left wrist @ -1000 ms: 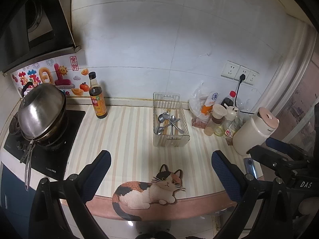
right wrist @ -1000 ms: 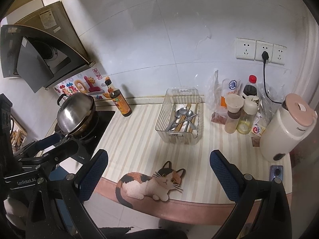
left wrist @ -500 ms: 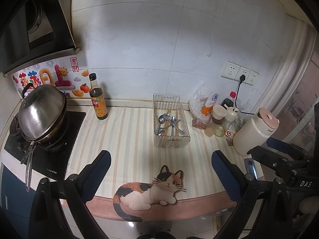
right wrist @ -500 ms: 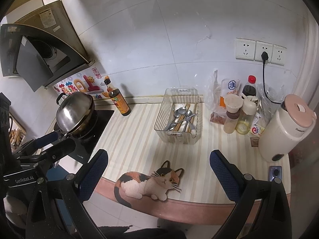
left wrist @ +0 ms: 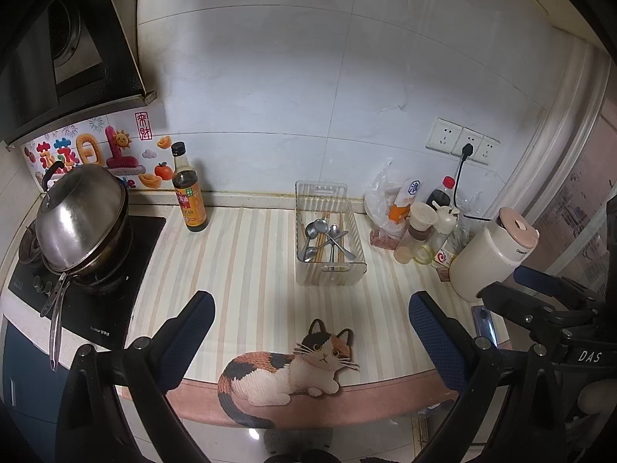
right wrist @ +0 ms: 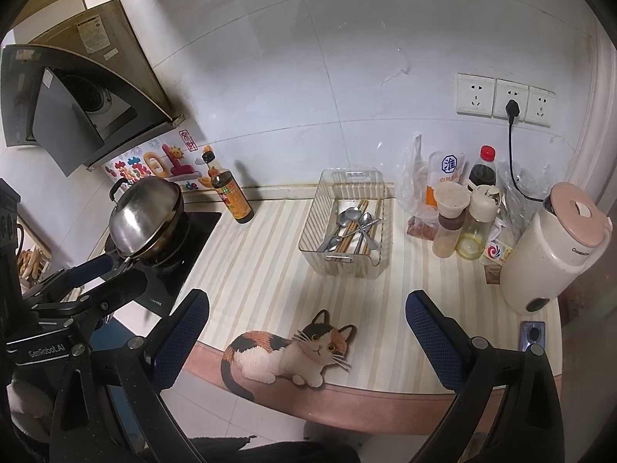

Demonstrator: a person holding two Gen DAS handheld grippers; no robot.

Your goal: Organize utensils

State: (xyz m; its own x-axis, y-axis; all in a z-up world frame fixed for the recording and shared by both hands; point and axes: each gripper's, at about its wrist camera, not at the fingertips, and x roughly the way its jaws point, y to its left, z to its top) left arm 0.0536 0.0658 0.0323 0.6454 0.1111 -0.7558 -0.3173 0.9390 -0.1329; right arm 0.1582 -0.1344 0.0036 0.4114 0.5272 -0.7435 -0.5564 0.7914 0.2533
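A clear plastic basket (left wrist: 329, 270) (right wrist: 347, 262) stands at the back of the striped counter. In it lie several metal spoons (left wrist: 321, 227) (right wrist: 351, 216) and wooden chopsticks (left wrist: 322, 249) (right wrist: 349, 237), mixed together. My left gripper (left wrist: 310, 328) is open and empty, held above the counter's front edge, well short of the basket. My right gripper (right wrist: 308, 326) is open and empty too, at about the same distance. Each gripper shows at the edge of the other's view.
A cat-shaped mat (left wrist: 285, 372) (right wrist: 289, 351) lies at the counter's front edge. A lidded wok (left wrist: 81, 216) sits on the stove at left, a sauce bottle (left wrist: 189, 196) beside it. Bottles and jars (right wrist: 459, 212) and a white kettle (right wrist: 555, 243) crowd the right. A phone (right wrist: 532, 335) lies front right.
Both grippers have drawn back and up slightly, so the counter looks a little farther away. Nothing on the counter has moved.
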